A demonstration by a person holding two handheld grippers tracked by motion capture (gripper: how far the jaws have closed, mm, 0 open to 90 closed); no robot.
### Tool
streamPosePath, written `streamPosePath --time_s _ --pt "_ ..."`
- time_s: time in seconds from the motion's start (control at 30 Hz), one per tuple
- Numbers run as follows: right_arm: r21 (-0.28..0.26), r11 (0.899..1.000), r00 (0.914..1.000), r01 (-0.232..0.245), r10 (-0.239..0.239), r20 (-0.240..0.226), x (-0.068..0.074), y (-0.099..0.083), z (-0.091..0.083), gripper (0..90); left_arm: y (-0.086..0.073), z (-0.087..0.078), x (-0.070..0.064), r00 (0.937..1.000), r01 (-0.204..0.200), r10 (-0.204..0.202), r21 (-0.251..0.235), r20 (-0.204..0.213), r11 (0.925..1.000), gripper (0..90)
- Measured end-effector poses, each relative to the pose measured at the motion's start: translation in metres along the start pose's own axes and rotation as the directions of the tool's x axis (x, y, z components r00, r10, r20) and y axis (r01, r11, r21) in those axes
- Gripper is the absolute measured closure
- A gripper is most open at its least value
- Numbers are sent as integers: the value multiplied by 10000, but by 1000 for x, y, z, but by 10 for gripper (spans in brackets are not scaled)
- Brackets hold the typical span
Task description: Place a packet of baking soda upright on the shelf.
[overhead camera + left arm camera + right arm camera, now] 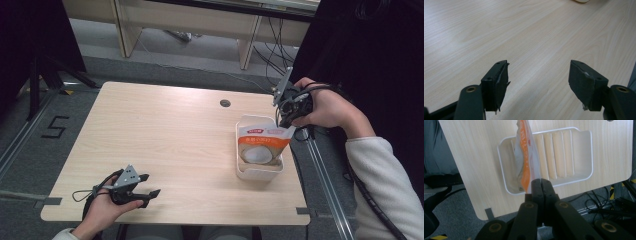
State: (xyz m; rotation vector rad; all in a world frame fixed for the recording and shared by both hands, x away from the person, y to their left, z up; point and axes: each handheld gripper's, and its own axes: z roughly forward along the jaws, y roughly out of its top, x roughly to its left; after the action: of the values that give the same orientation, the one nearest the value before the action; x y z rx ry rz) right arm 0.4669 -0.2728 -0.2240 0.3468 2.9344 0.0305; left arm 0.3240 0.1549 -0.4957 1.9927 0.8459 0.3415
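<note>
From the high view, your right gripper sits at the far right edge of the tabletop, over the far end of the white tray, which stands along that right edge with its long axis running from the near edge toward the far one. The orange and white pouch stands tilted inside the tray, its top edge pinched by your right gripper. Your left gripper rests near the near left corner of the tabletop, well apart from the tray, so the right hand is the one placed for this work.

In the left gripper view, your jaws stand wide apart with nothing between them, just bare wood below.

In the right gripper view, your jaws are pressed together on the top edge of the pouch, which hangs straight down from them into the tray. The pouch sits edge-on toward one end of the tray, near its end wall, with the ribbed floor bare beside it. As I judge it, the pouch lies directly below your grip, so the coming move is straight down before you let go.
</note>
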Motion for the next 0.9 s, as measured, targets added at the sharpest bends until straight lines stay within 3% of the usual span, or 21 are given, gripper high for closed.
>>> streamPosePath --time_s 0.03,0.1,0.23,0.27,0.43,0.6,0.9 --pt "-63 9995 9996 296 -296 -42 -2 0 1 900 0 0 0 10000 -2 2 4 0 10000 316" --pt "62 9999 9999 92 -92 -68 -1 1 1 900 0 0 0 10000 -23 23 28 6 10000 316" --pt "-7 9996 9996 297 -297 5 -3 2 4 900 0 0 0 10000 -16 16 13 13 10000 316" --pt "135 9999 10000 46 -45 -32 -1 3 3 900 0 0 0 10000 -27 27 21 14 10000 316" --pt "130 9993 9994 348 -348 -57 -2 8 6 900 0 -1 0 10000 -11 11 116 0 9999 316" --pt "356 9990 9994 263 -255 -230 -2 12 12 900 0 0 0 10000 -12 12 8 29 10000 316" --pt "276 9992 9992 305 -298 -255 -4 11 14 900 0 -1 0 10000 -9 9 104 4 9999 316"
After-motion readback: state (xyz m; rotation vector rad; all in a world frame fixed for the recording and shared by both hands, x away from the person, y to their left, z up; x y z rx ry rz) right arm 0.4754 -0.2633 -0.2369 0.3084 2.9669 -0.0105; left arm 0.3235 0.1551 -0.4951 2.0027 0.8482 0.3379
